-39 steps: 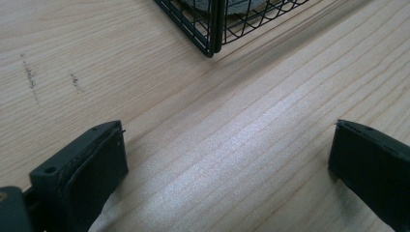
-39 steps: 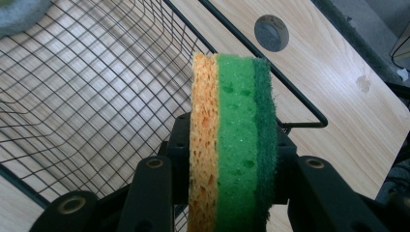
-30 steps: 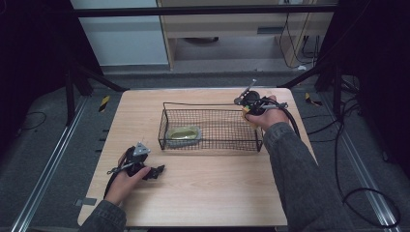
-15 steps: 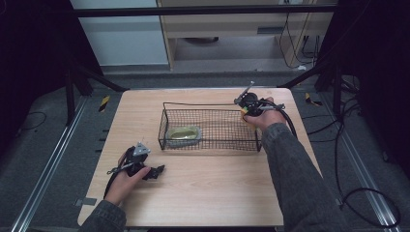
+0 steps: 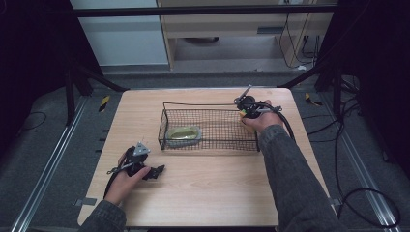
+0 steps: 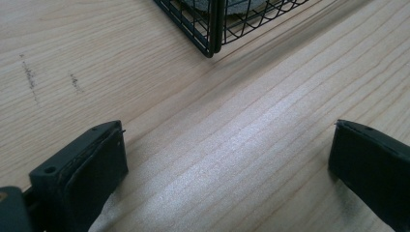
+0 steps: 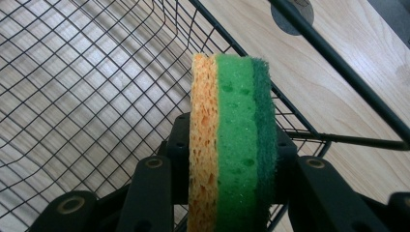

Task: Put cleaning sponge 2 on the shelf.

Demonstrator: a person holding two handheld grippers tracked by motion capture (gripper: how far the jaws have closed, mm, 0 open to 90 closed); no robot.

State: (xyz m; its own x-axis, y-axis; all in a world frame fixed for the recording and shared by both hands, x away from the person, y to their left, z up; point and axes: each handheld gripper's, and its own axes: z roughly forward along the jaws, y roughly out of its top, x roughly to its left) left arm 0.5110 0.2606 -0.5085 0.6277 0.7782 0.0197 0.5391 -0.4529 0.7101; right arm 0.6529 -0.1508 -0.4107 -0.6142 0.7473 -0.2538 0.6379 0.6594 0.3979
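A black wire basket (image 5: 208,104) stands on the middle of the wooden table (image 5: 203,193). My right gripper (image 5: 243,112) hangs over the basket's right end, shut on a stack of orange and green sponge (image 7: 232,111) with a dark green scouring layer. In the right gripper view (image 7: 232,159) the sponge stands on edge between the jaws, just inside the basket rim (image 7: 333,63). My left gripper (image 5: 157,170) rests on the table by the basket's front left corner (image 6: 212,29). Its jaws stand open (image 6: 227,164) with bare wood between them.
A pale yellow-green item (image 5: 183,135) lies in the basket's left end. A cable (image 5: 290,130) trails from the right gripper over the table's right side. Bare table runs along the front edge.
My right gripper has sunk a little toward the basket's right end with the sponge still in its jaws. The left hand has kept still.
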